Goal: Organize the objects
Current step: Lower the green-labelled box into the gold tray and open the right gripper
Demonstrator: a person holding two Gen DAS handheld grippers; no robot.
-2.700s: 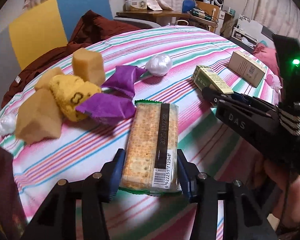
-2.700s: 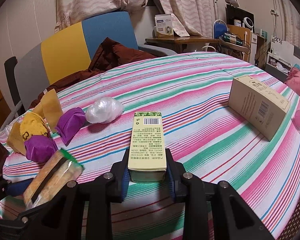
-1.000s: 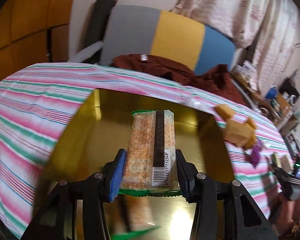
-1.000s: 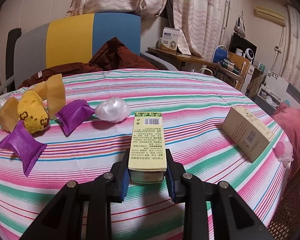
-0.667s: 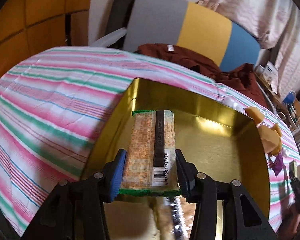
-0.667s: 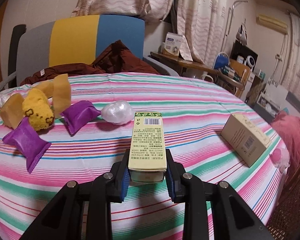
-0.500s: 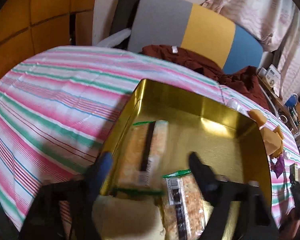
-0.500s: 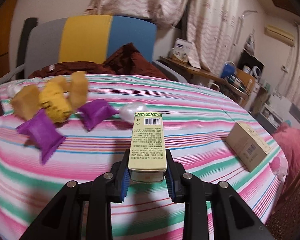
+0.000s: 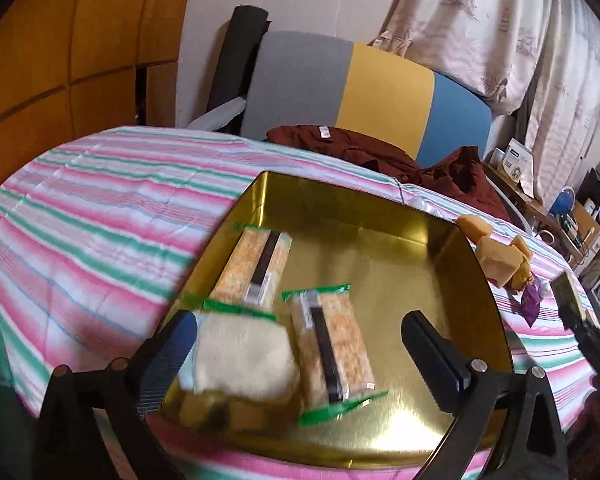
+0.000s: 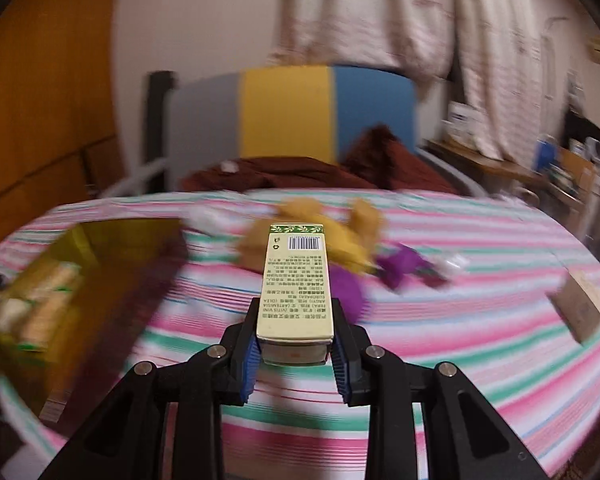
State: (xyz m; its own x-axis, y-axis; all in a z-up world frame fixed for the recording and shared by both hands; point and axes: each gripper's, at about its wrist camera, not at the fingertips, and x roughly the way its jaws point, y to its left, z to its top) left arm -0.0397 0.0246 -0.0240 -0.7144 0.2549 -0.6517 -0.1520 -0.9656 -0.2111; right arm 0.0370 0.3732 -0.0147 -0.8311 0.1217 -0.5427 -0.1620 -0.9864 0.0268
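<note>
Crackers in green-edged wrappers lie inside the gold tray [image 9: 452,248] in the left wrist view. One cracker pack [image 9: 256,268] sits by the tray's left wall, its far end toward the far left corner. A second cracker pack [image 9: 330,344] lies just beside it, nearer the tray's near edge. A pale, blurred packet [image 9: 240,356] rests in the near left corner. The left gripper [image 9: 300,344] hangs over the near part of the tray with its jaws spread wide and opening, the pads pressing on nothing, though the second pack and the pale packet show between them. The tray stands on the striped bedspread [image 9: 92,216], toward its left side. Beyond the tray's far right corner sit tan wrapped pieces [image 9: 496,252] and a purple wrapper [image 9: 532,300] on the spread. A dark red garment [image 9: 380,156] lies at the far edge, before a grey, yellow and blue headboard [image 9: 380,92].

In the right wrist view, much blurred, the right gripper [image 10: 296,354] is clamped on a pale yellow box [image 10: 296,280], its blue pads against the box's two long sides at the near end; the barcode end points away. The box is held above the bedspread. The gold tray is at the left edge, with cracker packs inside. Yellow and purple wrapped items [image 10: 364,248] lie behind the box, and a brown carton [image 10: 580,304] sits near the right edge.
</note>
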